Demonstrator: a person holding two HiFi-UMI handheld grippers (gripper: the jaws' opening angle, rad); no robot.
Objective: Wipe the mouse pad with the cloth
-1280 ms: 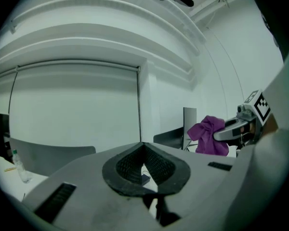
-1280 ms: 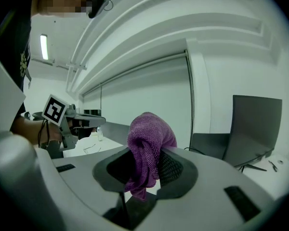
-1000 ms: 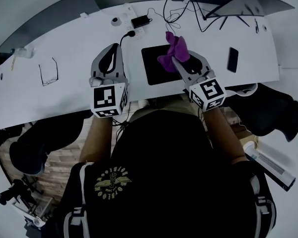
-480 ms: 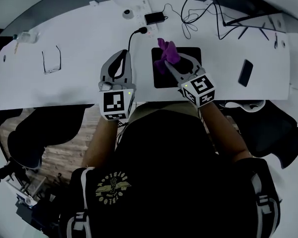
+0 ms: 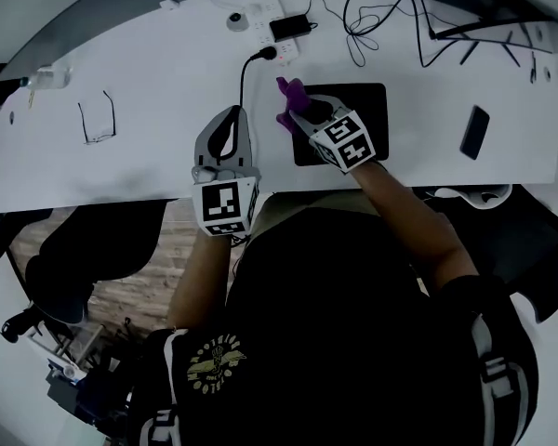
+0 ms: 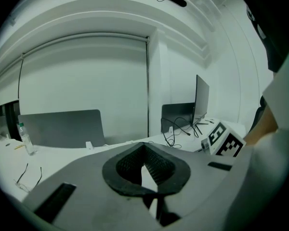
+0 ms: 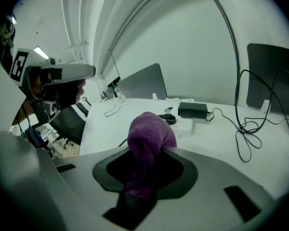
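The black mouse pad [image 5: 367, 110] lies on the white desk [image 5: 149, 72], near its front edge. My right gripper [image 5: 298, 114] is over the pad's left end, shut on a bunched purple cloth [image 5: 289, 98] that sticks out past the pad's left edge. In the right gripper view the cloth [image 7: 149, 136] bulges up out of the shut jaws of the right gripper [image 7: 143, 189]. To the left of the pad my left gripper [image 5: 231, 119] rests over the desk, shut with nothing in it. Its fingertips meet in the left gripper view [image 6: 151, 196].
A power strip [image 5: 277, 40] with a black adapter [image 5: 288, 28] and a plugged-in cable lies behind the pad. Tangled cables [image 5: 391, 26] sit at the back right, a phone [image 5: 474, 131] at the right, glasses [image 5: 95, 119] and a bottle [image 5: 46, 77] at the left.
My right gripper has carried the cloth leftward across the pad, from its right part to its left edge. The left gripper has stayed shut beside the pad.
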